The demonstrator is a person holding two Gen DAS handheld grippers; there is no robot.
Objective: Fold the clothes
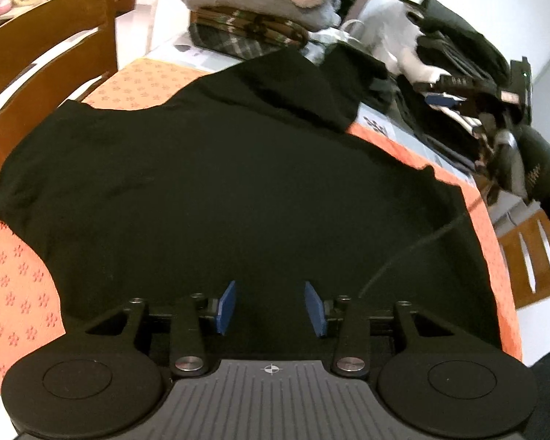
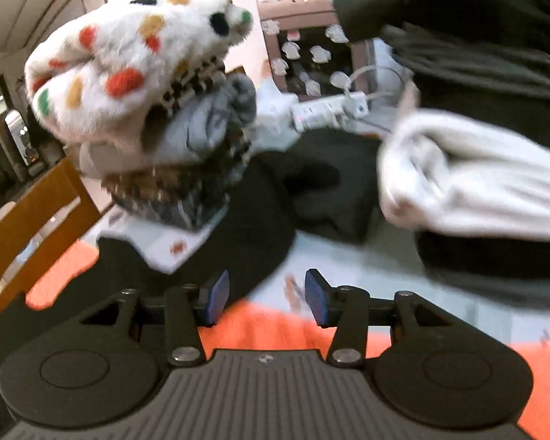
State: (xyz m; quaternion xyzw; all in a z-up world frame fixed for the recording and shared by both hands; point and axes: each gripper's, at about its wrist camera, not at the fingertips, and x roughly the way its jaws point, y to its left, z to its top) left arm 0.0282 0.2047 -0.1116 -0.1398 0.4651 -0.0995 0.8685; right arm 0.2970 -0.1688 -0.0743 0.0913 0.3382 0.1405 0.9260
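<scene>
A black T-shirt lies spread flat on the orange patterned tablecloth. One sleeve points to the far side. My left gripper hovers over the shirt's near hem, open and empty. My right gripper is open and empty above the far edge of the orange cloth, with part of the black shirt just ahead of it. The right gripper also shows at the far right of the left wrist view.
A stack of folded clothes topped by a white spotted fleece stands at the back left. A second stack of dark and white garments stands at the right. A wooden chair is at the left; a power strip lies behind.
</scene>
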